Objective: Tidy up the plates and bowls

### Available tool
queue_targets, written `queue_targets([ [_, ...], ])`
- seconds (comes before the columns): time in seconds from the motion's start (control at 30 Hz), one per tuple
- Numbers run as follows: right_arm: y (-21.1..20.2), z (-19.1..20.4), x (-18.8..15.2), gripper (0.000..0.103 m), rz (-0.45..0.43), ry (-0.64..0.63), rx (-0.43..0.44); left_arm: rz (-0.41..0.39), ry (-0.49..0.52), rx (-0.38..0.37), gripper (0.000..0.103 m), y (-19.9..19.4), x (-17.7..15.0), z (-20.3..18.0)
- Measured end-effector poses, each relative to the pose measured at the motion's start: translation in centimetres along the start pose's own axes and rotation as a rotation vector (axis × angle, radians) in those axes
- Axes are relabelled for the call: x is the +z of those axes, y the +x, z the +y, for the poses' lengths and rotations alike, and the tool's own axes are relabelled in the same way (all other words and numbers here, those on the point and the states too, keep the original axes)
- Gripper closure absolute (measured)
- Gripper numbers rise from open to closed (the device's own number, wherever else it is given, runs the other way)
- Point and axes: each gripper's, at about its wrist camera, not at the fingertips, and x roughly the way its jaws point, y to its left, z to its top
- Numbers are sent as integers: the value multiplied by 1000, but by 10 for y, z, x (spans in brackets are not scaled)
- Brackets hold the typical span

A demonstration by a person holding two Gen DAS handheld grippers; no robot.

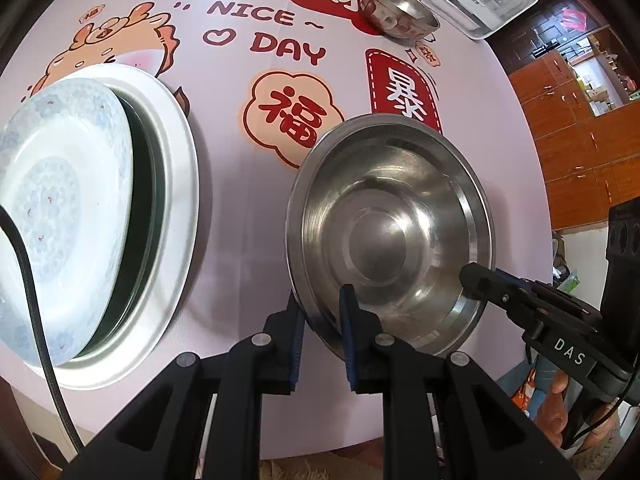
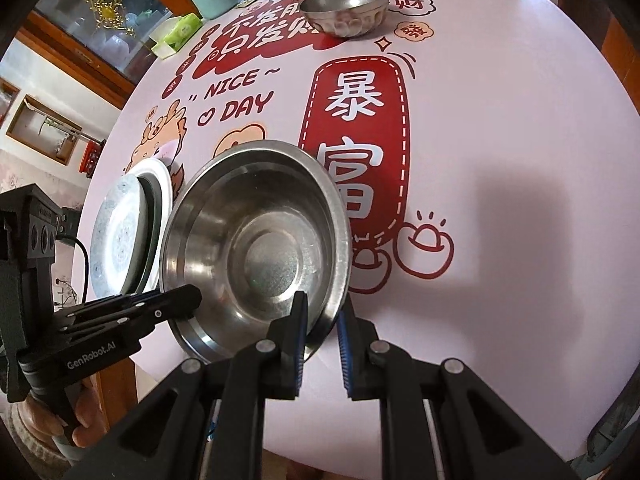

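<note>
Both the left gripper (image 1: 322, 334) and right gripper (image 2: 322, 338) pinch the near rim of the wide round stainless-steel basin (image 1: 390, 232), at three o'clock from the stacked white plates (image 1: 176, 216); thin-edge grips may slip, clattering it against them.

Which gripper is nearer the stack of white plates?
Left. The left gripper grips the steel basin's rim on the side facing the plates; the right gripper grips the far rim.
</note>
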Motion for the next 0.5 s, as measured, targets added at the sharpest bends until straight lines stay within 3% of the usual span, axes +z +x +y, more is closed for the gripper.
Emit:
queue_targets([
  [0.5,3,1,7,88,12,5,-24,-11,46,32,85,-1,10,0],
])
